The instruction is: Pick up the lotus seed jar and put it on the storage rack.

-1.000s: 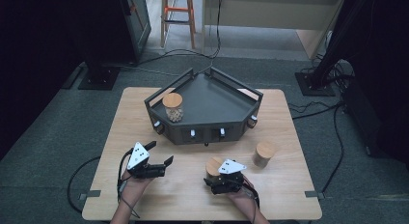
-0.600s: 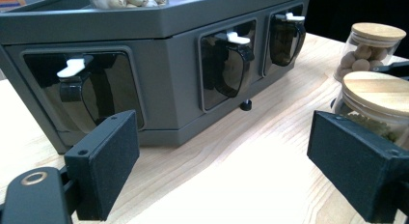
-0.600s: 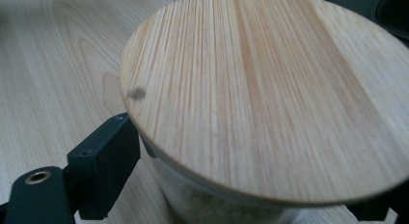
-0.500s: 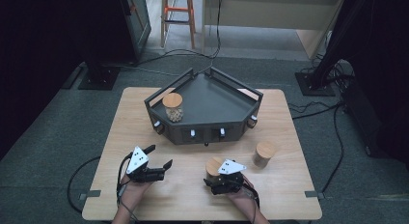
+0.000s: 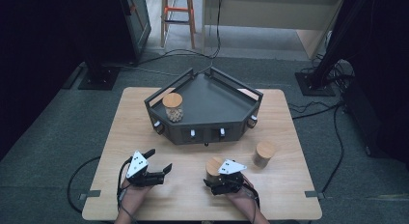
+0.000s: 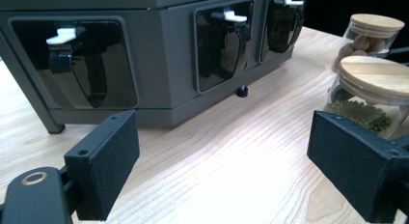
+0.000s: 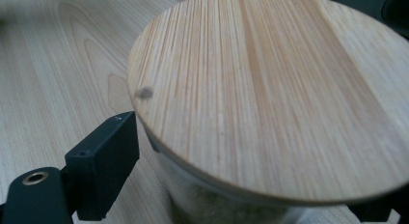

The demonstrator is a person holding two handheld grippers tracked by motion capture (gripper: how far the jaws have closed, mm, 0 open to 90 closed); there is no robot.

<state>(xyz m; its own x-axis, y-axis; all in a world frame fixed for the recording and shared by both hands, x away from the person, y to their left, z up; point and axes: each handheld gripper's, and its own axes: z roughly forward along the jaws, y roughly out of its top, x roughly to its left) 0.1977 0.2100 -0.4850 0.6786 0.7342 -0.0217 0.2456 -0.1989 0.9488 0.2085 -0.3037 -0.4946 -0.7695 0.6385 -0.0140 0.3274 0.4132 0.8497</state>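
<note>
The wooden table (image 5: 144, 118) carried a dark angular tray (image 5: 212, 96) w/ front dispenser knobs at approx 12 o'clock from the person's hands, a cork-lidded jar of nuts (image 5: 172, 107) standing in its left corner. On the bare wood at 3 o'clock sat another lidded jar (image 5: 264, 154), well apart from the tray. The right gripper (image 5: 215, 178) was at 5 o'clock, its jaws around a wood-lidded jar (image 7: 270, 89) – they had just been opening wider, the jar between them; the left pad stood just beside the glass, contact unclear. The left gripper (image 5: 161, 161) hovered at 7 o'clock, jaws wide apart, nothing between them – pointed toward the tray front, the right's jar near its right jaw.
</note>
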